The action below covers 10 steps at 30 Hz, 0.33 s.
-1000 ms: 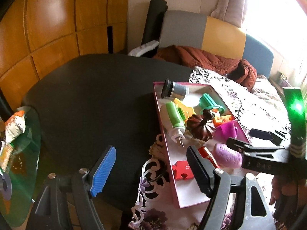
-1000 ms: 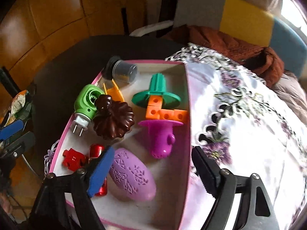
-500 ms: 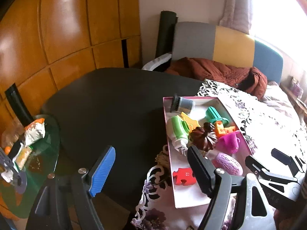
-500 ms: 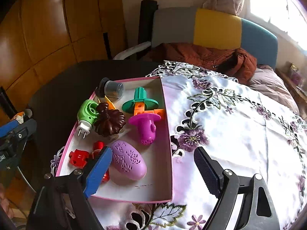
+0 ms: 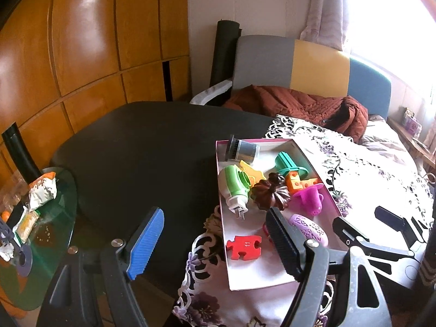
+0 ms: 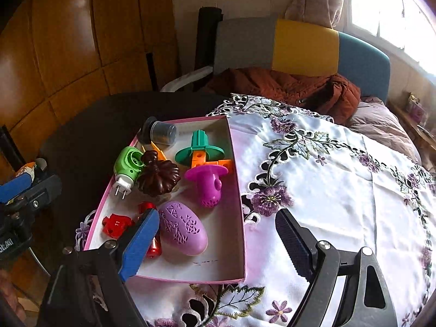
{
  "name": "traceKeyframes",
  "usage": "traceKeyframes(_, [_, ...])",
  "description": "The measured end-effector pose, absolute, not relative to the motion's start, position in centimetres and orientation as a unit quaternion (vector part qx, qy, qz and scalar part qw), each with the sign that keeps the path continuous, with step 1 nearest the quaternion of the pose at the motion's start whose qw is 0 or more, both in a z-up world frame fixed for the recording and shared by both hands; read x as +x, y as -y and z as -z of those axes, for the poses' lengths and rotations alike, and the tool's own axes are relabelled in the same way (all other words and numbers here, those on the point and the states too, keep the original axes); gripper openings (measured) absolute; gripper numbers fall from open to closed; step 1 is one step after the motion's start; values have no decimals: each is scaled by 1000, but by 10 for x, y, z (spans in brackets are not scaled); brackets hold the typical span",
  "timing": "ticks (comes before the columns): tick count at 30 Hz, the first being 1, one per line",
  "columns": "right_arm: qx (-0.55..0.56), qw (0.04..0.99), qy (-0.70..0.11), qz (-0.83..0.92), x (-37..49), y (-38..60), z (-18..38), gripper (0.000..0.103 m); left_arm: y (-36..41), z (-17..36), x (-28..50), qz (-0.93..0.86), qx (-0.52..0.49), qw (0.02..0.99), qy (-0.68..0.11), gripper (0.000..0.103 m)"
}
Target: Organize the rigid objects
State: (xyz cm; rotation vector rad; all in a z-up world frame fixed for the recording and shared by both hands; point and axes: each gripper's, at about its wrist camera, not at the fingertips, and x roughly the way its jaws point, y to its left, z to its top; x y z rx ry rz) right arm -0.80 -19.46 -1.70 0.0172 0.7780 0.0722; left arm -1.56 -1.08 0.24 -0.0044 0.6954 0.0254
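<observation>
Right wrist view: right gripper (image 6: 216, 241) hangs wide open and empty over the shallow pink cardboard box (image 6: 239, 190), where the purple egg-shaped plastic case (image 6: 182, 231) lies — light, stiff, slick, best pinched across its narrow middle. Left gripper (image 5: 215, 241) also gapes, empty.

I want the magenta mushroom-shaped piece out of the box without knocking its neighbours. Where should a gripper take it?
Grip the magenta piece by its perforated stem, coming from above on the near side. It lies tipped, its cap against the orange blocks, while its stem points into bare box floor, leaving finger room on both flanks.
</observation>
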Motion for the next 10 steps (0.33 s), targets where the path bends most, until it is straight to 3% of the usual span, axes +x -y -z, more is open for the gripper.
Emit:
traceKeyframes(3, [8,924,-380,-34,-8,195,18,88,12,-4,-18,-18,5,945,-326,70])
traceKeyframes(10, [5,925,-379,-34,-7,194,18,88,8,-5,-16,-18,4,948,-318,69])
